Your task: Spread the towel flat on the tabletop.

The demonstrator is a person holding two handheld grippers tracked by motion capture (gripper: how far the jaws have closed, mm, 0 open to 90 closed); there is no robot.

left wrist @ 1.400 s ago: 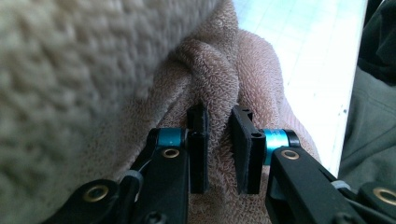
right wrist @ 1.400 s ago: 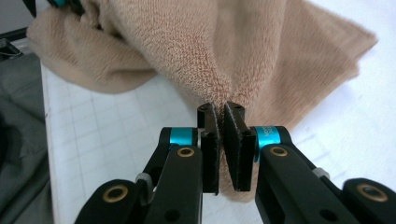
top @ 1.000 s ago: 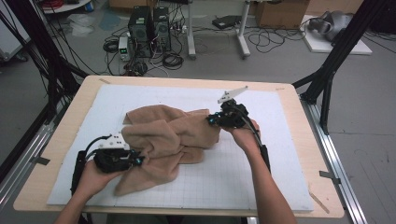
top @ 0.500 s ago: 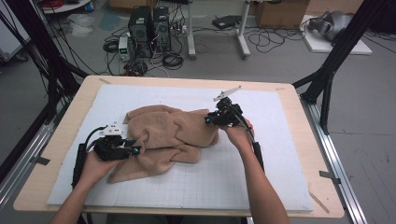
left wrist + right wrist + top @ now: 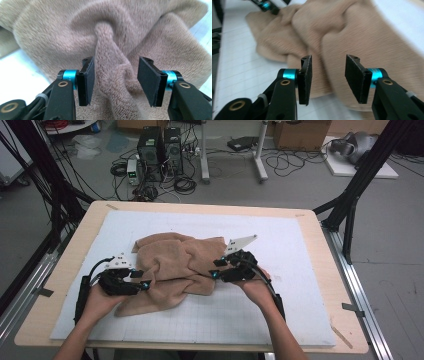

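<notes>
A crumpled tan towel (image 5: 175,267) lies on the white mat (image 5: 300,270) in the middle of the table. My left gripper (image 5: 144,285) sits at the towel's left edge and points right. In the left gripper view it (image 5: 115,82) is open, with a raised ridge of towel (image 5: 112,75) running between its jaws. My right gripper (image 5: 214,273) rests at the towel's right edge and points left. It (image 5: 328,78) is open just above the towel's (image 5: 352,42) hem, with nothing gripped. The left gripper (image 5: 265,5) also shows far off in the right gripper view.
The mat covers most of a wooden table (image 5: 330,250) with metal rails along its sides. Bare mat (image 5: 215,320) lies in front of the towel. Computers (image 5: 160,150), cables and black frame posts (image 5: 360,180) stand on the floor beyond the table.
My right gripper has moved toward the person, down along the towel's right edge. The left gripper shifted slightly away from the person, and the towel's left part has settled flatter.
</notes>
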